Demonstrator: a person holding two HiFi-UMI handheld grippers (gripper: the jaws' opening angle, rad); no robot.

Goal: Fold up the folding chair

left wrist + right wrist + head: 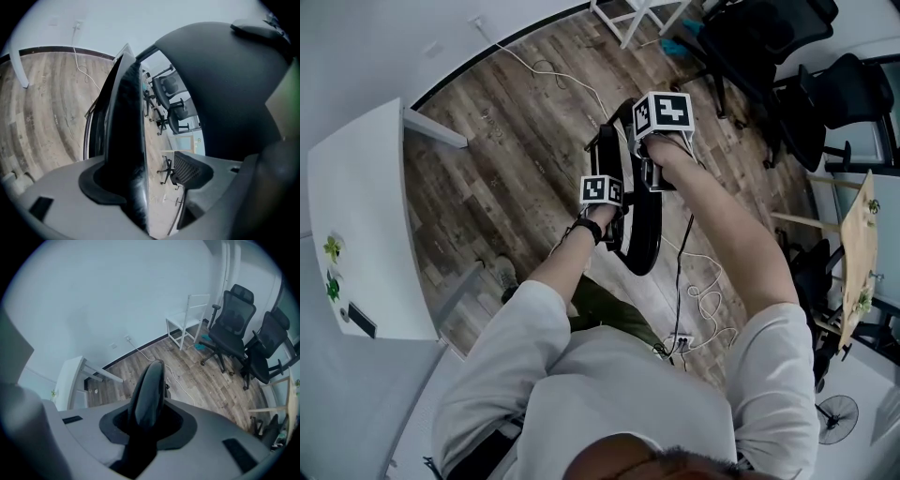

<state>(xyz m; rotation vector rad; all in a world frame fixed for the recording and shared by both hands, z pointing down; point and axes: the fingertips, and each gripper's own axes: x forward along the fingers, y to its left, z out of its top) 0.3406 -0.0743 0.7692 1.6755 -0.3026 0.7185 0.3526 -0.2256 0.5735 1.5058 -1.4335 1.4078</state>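
Observation:
The black folding chair [643, 236] stands nearly flat and upright on the wood floor in front of me. My left gripper [606, 208] is at its near edge. In the left gripper view a thin black chair panel [124, 117] lies against the left pad [105, 185]. The ribbed right pad [192, 171] stands apart from it, so the left gripper [152, 180] is open. Higher up, my right gripper [660, 157] is shut on the chair's top. In the right gripper view its pads clamp a rounded glossy black edge [150, 380], with the right gripper [147, 423] closed round it.
A white desk [366, 225] stands at the left. Black office chairs [825, 103] and a white chair [633, 14] are at the back right. A wooden table [860, 248] stands at the right. Cables [705, 302] and a power strip [680, 342] lie on the floor.

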